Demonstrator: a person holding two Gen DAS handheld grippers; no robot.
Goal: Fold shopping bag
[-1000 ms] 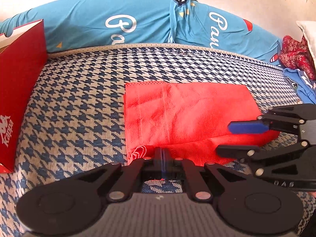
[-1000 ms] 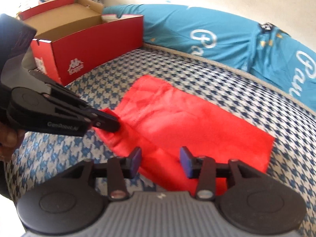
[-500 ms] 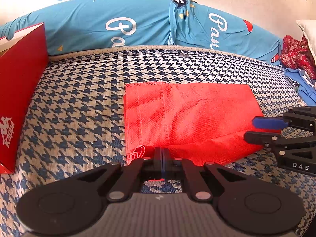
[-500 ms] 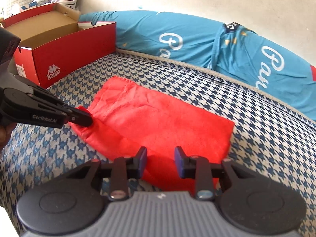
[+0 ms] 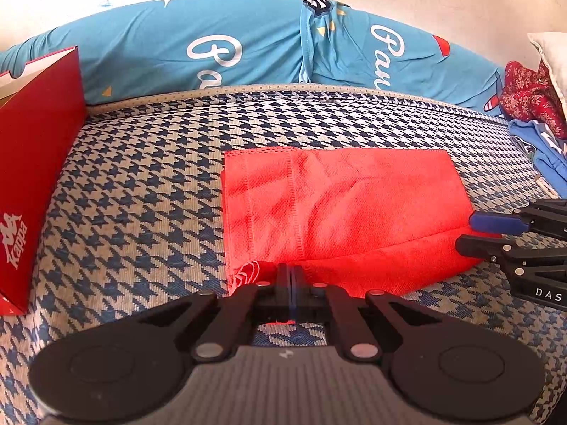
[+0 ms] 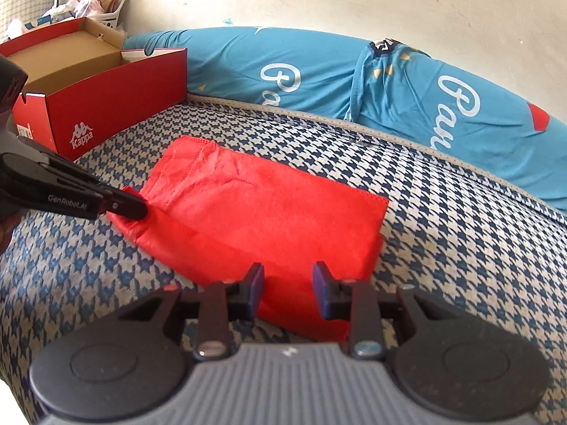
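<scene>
The left gripper (image 5: 290, 276) pointed downward at the near edge of the red shopping bag (image 5: 340, 212), its jaws pressed together on the bag's folded near-left corner. In the right wrist view the same gripper (image 6: 136, 209) reached in from the left, its tip clamped on that corner. The right gripper (image 6: 287, 288) was tilted down over the bag's near-right corner with its jaws parted; red cloth lay between and under the blue pads (image 6: 258, 283), which did not press on it. From the left wrist view the right gripper (image 5: 469, 232) came in from the right edge, one finger above the cloth edge and one below.

The left gripper's side read "GenRobot.AI", and the right gripper's side showed "DAS". A red shoebox (image 6: 88, 95) printed with "Kappa" and a white logo stood open, its brown cardboard inside showing. The blue pillows (image 5: 248, 46) carried white script beginning "Pa"; the rest was cut off.

The bag lay flat, partly folded, in the middle of a bed cover (image 5: 141, 184) with a blue-and-cream houndstooth pattern. The shoebox sat on the cover to the left of the bag, well apart from it. The pillows lay along a pale wall (image 6: 354, 0). Red patterned cloth (image 5: 528, 95) and blue clothes (image 5: 542, 148) were heaped at the far right.
</scene>
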